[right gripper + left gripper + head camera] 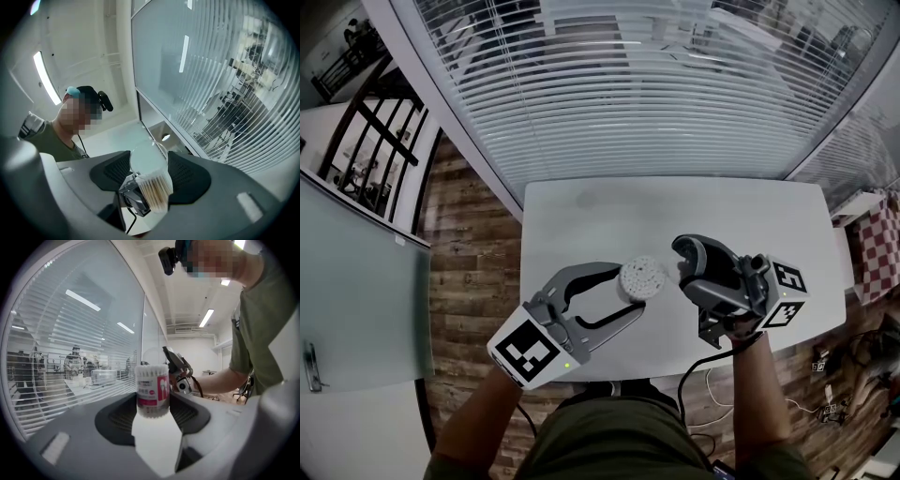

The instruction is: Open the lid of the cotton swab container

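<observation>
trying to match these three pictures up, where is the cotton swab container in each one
Head view: cotton swab container, seen from above, near the picture's centre, between the left gripper's jaws.
Left gripper view: dead centre, upright between the jaws.
Right gripper view: low centre, beyond the clear lid between the jaws.
Shared landmark: the window blinds, in all three views.

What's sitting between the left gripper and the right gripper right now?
The cotton swab container. The head view shows it on the white table, between the jaws of the left gripper, with the right gripper close on its other side.
</observation>
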### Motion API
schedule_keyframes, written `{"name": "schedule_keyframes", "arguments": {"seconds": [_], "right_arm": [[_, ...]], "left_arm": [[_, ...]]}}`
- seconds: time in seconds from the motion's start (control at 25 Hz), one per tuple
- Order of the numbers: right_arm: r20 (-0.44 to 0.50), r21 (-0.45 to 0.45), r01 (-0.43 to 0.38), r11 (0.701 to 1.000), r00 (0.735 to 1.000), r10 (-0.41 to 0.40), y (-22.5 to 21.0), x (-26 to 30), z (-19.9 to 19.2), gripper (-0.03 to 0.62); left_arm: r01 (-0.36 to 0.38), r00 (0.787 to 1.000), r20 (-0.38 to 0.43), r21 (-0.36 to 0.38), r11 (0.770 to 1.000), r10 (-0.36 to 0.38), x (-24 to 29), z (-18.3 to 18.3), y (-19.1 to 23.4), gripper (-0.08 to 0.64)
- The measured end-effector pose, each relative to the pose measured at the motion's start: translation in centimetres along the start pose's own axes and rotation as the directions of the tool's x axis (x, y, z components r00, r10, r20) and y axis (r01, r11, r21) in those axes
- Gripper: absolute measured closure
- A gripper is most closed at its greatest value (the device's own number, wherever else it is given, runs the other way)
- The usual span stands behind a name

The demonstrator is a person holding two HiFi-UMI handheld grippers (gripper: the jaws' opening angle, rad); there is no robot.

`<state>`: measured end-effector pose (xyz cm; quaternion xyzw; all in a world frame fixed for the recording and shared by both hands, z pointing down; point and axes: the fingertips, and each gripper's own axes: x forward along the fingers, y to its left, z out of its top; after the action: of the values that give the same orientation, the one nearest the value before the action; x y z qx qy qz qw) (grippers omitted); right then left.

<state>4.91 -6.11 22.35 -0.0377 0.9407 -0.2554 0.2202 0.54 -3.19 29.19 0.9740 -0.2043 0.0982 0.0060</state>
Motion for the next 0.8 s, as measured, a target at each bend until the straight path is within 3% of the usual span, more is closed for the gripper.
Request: {"name": "schedule_keyframes", "arguments": {"seconds": [0.8], "right_arm": [[-0.001,0.020,0.076,0.997,0.997,-0.076,-0.6,-1.6,-1.0,0.360]], "left_arm": [[-0.059,0.998,0.037,0.005,0.998,0.059,-0.9,1.0,1.0,0.334]]}}
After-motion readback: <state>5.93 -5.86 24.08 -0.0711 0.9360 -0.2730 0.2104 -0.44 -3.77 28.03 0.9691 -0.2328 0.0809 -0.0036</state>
